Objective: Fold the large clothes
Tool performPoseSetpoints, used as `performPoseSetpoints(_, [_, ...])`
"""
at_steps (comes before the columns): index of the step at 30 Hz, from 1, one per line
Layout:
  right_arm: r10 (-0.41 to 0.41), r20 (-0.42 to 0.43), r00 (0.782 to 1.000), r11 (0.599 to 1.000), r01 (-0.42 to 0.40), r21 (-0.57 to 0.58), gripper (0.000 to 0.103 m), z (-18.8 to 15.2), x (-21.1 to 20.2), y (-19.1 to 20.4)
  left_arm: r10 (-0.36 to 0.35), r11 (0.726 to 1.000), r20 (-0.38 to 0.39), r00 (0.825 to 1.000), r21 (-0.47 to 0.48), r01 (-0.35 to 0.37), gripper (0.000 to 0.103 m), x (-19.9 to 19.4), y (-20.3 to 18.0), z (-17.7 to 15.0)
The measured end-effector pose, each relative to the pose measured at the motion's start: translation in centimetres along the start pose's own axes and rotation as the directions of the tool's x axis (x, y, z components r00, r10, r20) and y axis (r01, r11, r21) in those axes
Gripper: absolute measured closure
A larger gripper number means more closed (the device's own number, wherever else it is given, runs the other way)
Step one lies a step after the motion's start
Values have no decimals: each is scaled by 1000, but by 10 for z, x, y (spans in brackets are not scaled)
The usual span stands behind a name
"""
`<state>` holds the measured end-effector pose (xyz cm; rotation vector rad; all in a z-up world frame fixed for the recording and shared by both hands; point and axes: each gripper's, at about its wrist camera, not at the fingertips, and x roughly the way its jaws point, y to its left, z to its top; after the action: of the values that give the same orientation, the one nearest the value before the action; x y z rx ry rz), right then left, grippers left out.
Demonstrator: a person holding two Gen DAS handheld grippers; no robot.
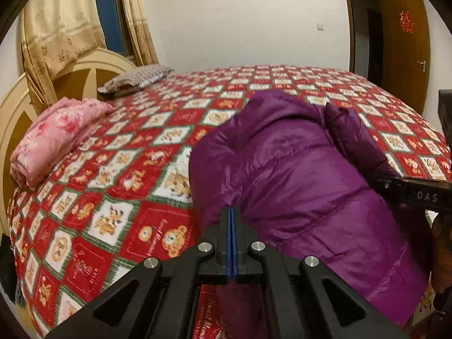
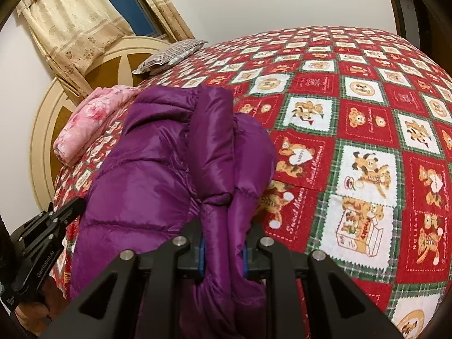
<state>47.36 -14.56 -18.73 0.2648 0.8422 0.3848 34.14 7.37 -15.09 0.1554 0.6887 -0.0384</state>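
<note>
Bunching purple jacket inside right hand-held gripper pads.

Teddy-print bedspread; folded pink quilt near headboard; striped pillow; curtains; door

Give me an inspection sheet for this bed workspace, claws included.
Surface: bed under a red teddy-bear quilt.
Job's things: purple jacket, puffy, bunched near the bed's edge.
Clutter: folded pink blanket and striped pillow by the headboard.
Grippers: left claw shut at the jacket's edge, whether it pinches fabric I cannot tell; right claw shut on a thick fold of the jacket.
Cables: nothing seen.
Surroundings: curtains, window, white wall, wooden door.
</note>
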Motion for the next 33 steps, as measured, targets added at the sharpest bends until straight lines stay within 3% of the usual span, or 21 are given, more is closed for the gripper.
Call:
performPoseSetpoints(16, [-40, -3, 999, 999, 40, -5, 74, -7, 8, -5, 49, 999, -28, 998, -12, -49, 103, 19, -7, -7])
performPoseSetpoints(24, [-68, -10, 998, 998, 67, -15, 64, -8, 11, -6, -22, 997, -64, 998, -70, 17, 101, 14, 7, -1])
performPoseSetpoints(25, [-75, -12, 997, 997, 75, -20, 62, -8, 11, -6, -22, 997, -64, 998, -82, 17, 88, 11, 9, 0])
performPoseSetpoints(26, [-85, -10, 996, 996, 85, -27, 59, -7, 9, -5, -26, 993, -65, 998, -113, 19, 54, 6, 13, 2])
performPoseSetpoints(28, [-116, -1, 993, 993, 116, -34, 53, -6, -1, -2, -40, 987, -33, 999, -160, 34, 14, -13, 20, 3])
performPoseSetpoints(30, [-144, 37, 989, 989, 145, -35, 47, -5, -20, 2, 13, 989, 36, 999, -146, -8, 13, -43, 21, 5])
performPoseSetpoints(33, [-177, 110, 978, 980, 185, -70, 41, -5, -61, 17, 125, 987, 72, 990, -110, -117, 13, -83, 17, 9])
